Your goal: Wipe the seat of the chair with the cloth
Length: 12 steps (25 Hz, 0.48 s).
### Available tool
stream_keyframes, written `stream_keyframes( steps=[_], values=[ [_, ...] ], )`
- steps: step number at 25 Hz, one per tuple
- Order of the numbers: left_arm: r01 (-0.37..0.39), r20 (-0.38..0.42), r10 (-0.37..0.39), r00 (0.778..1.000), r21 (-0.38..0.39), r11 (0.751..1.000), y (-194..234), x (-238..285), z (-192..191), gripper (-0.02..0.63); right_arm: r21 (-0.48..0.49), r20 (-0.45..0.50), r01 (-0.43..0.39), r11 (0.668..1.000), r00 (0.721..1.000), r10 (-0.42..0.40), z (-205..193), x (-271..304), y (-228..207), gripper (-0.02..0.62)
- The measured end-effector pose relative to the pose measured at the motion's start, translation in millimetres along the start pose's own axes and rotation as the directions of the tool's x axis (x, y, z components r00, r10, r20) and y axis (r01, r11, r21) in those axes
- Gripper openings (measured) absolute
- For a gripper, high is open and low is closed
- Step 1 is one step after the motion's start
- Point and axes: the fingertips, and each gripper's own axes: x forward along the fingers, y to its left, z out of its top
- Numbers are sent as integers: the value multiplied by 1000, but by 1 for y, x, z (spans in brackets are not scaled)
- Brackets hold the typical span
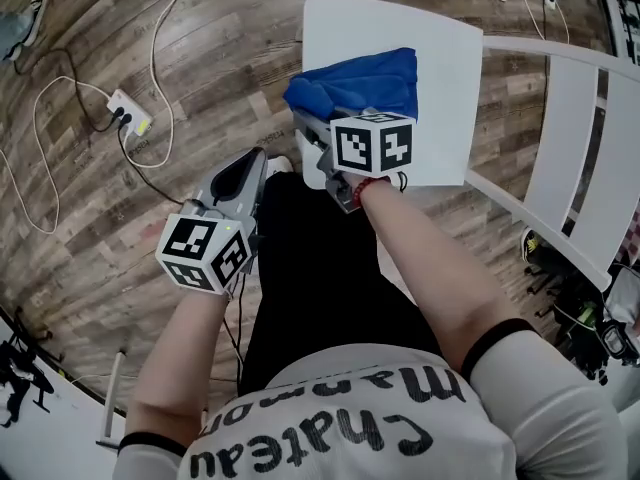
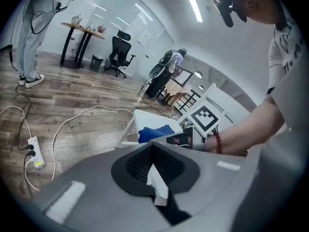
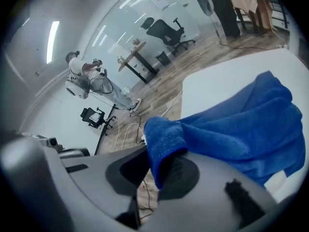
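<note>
The white chair seat (image 1: 440, 88) lies at the top of the head view with a crumpled blue cloth (image 1: 360, 80) on its near left part. My right gripper (image 1: 308, 120) rests at the seat's near edge, shut on a fold of that cloth (image 3: 241, 124). The fold runs between the jaws of this gripper (image 3: 161, 166), and the seat (image 3: 217, 81) shows behind it. My left gripper (image 1: 245, 170) hangs off the chair to the left, over the floor beside my black trousers. In its own view the left gripper (image 2: 154, 166) has its pads together, and the cloth (image 2: 154, 132) lies beyond.
White backrest slats (image 1: 565, 138) stand right of the seat. A power strip (image 1: 130, 113) and several white cables trail over the wood floor on the left. A standing person (image 2: 29, 33), a table (image 2: 84, 30) and an office chair (image 2: 120, 52) are farther off.
</note>
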Motion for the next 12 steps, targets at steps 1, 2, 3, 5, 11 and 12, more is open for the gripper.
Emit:
stream_keyframes(
  steps=[1,2,3,5,11,12],
  values=[
    [-14,3,14,1000,-3,1000,6,-2,1,6,-27,-15,20,999,1000,-20,-2,2,-6,48],
    [-29,8,29,1000,-11,1000,10,-3,1,6,-62,-28,44,997,999,-46,-5,3,-12,48],
    [-43,15,43,999,-21,999,14,-5,2,6,-95,-35,68,993,997,-72,-7,4,-20,48],
    [-61,26,62,998,-42,997,16,-5,1,6,-125,-27,93,988,995,-97,-6,1,-34,49],
    [-67,-7,66,998,-63,996,-4,10,-19,6,-101,-7,91,991,996,-93,-5,-21,-61,49],
    [-56,-10,56,998,-62,996,-11,15,-21,6,-95,-3,100,990,995,-100,-6,-27,-68,49]
  ],
)
